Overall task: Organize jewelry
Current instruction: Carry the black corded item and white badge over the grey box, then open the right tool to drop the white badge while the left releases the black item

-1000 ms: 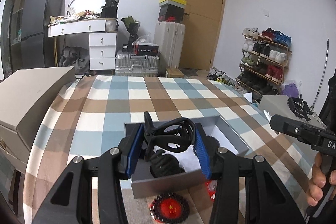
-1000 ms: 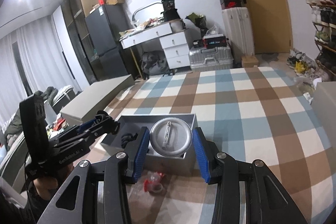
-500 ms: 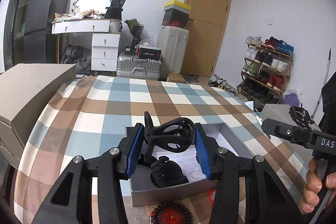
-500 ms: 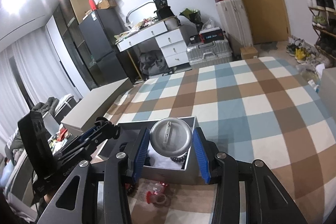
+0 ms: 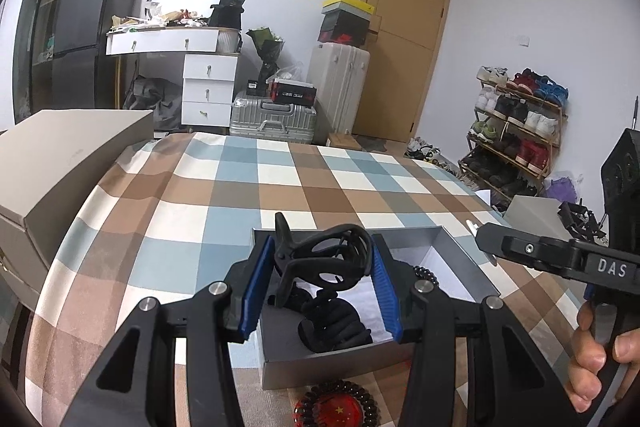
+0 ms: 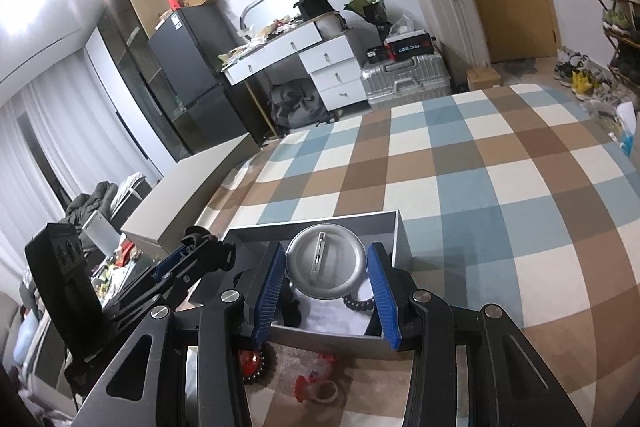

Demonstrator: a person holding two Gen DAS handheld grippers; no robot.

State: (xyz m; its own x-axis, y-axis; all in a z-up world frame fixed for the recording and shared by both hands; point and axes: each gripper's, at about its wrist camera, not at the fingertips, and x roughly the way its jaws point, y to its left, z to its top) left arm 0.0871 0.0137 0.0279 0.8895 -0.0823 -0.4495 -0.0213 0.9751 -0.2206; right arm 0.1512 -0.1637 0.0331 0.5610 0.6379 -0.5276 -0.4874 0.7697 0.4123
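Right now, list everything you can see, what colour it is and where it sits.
Hair claw clip: one, black, held in the left gripper above the box.
Round tin: one, silver, held in the right gripper above the box.
Box: one, grey, open on the checked cloth.
Second claw clip: one, black, inside the box.
Bead bracelet: one, dark, inside the box.
Red bead ornament: one, in front of the box.
Left gripper: shut on the clip.
Right gripper: shut on the tin.

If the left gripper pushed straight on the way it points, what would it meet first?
Probably the checked cloth beyond the grey box: the left gripper, shut on a black hair claw, points over the box's far wall, though depth is unclear.
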